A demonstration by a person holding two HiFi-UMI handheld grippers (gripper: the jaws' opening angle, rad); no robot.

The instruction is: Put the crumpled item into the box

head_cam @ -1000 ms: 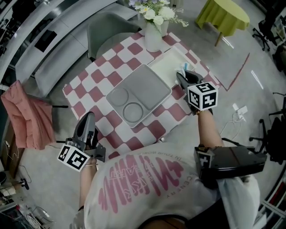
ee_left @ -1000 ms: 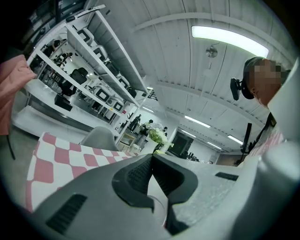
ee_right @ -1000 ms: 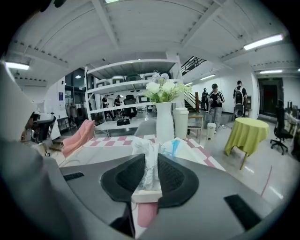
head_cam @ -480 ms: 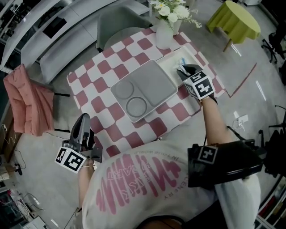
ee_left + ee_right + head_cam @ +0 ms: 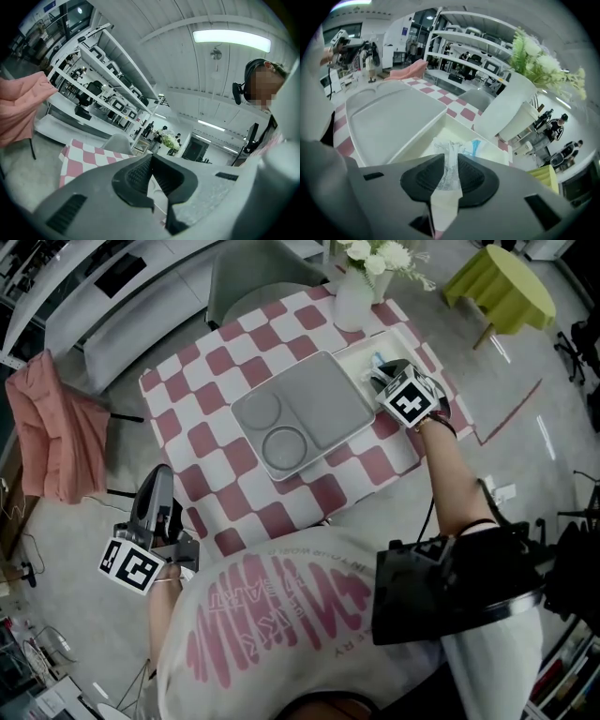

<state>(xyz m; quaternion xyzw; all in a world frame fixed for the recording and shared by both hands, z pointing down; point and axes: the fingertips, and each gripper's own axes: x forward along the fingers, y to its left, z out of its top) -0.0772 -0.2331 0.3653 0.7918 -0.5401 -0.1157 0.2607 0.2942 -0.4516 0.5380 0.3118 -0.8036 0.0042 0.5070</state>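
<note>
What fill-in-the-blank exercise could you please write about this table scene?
1. The tablecloth is checked pink and ____.
2. The grey tray has ____ round recesses.
3. The vase holds ____.
4. The crumpled wrapper hangs over the white ____.
Missing: white; two; flowers; box.
The right gripper's jaws are opening, the wrapper between them.

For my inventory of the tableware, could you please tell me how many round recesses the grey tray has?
2. One round recess sits at the grey tray's left corner; the other lies beside it, nearer the person. The tray lies in plain view; none seems hidden.
</note>
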